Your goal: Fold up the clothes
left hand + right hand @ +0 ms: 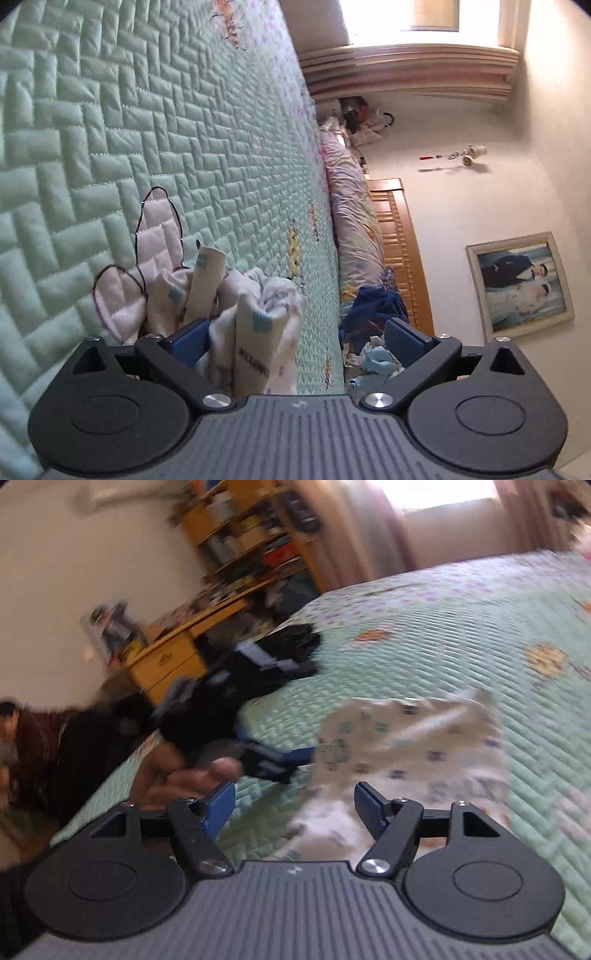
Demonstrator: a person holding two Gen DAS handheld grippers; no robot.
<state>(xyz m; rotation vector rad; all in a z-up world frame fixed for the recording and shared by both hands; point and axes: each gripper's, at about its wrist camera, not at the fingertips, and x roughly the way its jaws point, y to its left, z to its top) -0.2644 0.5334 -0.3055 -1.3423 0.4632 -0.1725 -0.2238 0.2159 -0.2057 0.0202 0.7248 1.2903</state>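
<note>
Cloth is what the coming move turns on: a small pale garment [406, 753] with tiny blue and grey prints, lying crumpled on the mint-green quilted bed [461, 635]. From the right wrist view it sits straight ahead of the right gripper [294, 805] and slightly to the picture's right, its near edge running in between the blue pads. Those jaws stand wide apart and press on nothing; fabric lies under and between them but is not pinched.

The left gripper [273, 757] reaches in from the picture's left in that same view, held by the person's hand [177, 771], its blue tips right at the garment's left edge. The picture is blurred, so contact there cannot be confirmed from it. In the left wrist view, which is rolled strongly onto its side, the left gripper [295, 332] has its pads well apart, with a bunched fold of the printed garment [251, 314] rising just beside one blue pad; the other pad is clear of it. I read these jaws as open too, not clamped.

The garment's longer run appears to go away from the right gripper, toward the far side of the bed, though the crumpling makes that uncertain. Judged from this, the right gripper is nearer the near hem, the left nearer the side edge
</note>
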